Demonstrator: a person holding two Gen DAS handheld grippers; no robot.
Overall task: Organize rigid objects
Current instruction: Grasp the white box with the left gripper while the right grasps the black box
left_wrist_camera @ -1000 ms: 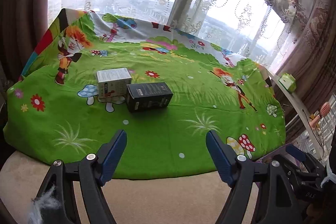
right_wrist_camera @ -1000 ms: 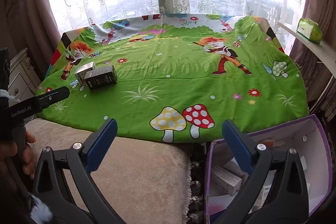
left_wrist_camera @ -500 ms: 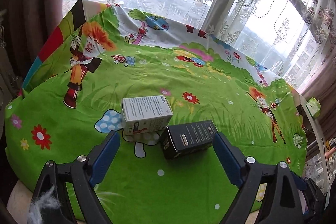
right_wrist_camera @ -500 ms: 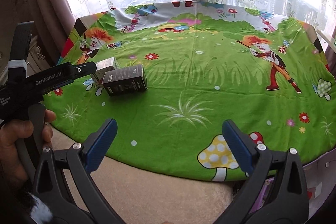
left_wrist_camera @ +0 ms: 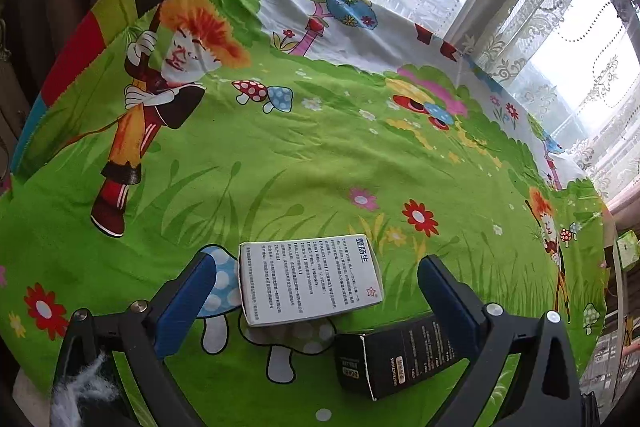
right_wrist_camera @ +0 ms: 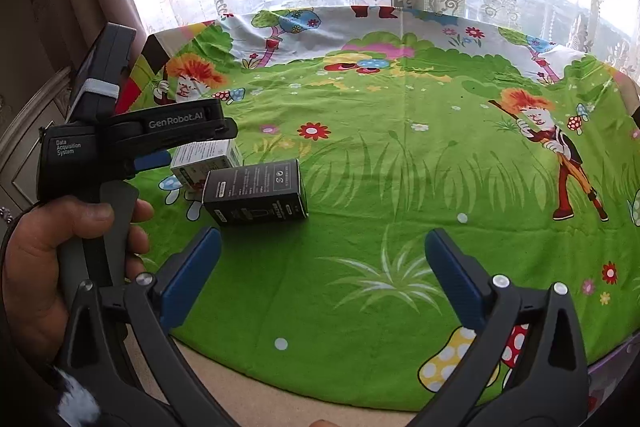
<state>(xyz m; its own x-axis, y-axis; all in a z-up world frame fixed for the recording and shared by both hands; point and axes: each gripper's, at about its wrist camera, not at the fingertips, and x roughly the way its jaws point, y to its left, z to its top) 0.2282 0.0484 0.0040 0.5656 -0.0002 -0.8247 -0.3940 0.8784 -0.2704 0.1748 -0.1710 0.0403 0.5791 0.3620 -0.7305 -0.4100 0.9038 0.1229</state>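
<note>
Now the left gripper [left_wrist_camera: 316,291] has closed in on the two cartons, and its jaws have just been opening to their widest; the white medicine box [left_wrist_camera: 308,279] sits between its blue pads, which stand clear of the box on both sides, so nothing is held. A second ago the boxes lay well ahead of it on the green cartoon sheet [left_wrist_camera: 320,163]; they now fill the lower part of its view. That reads as the approach for a first grasp, with the white box the likely target and the closing of the jaws the step to come.

The right gripper [right_wrist_camera: 320,267] has also drifted toward the boxes; its jaws stand wide apart over bare sheet, empty, with the black box [right_wrist_camera: 256,193] just beyond its left pad.

The black box lies beside the white box, on the near right of it; whether the two touch I cannot tell. In the left wrist view the right pad covers part of the black box, and in the right wrist view the left gripper's body hides much of the white box. The surface under the sheet is not visible
</note>
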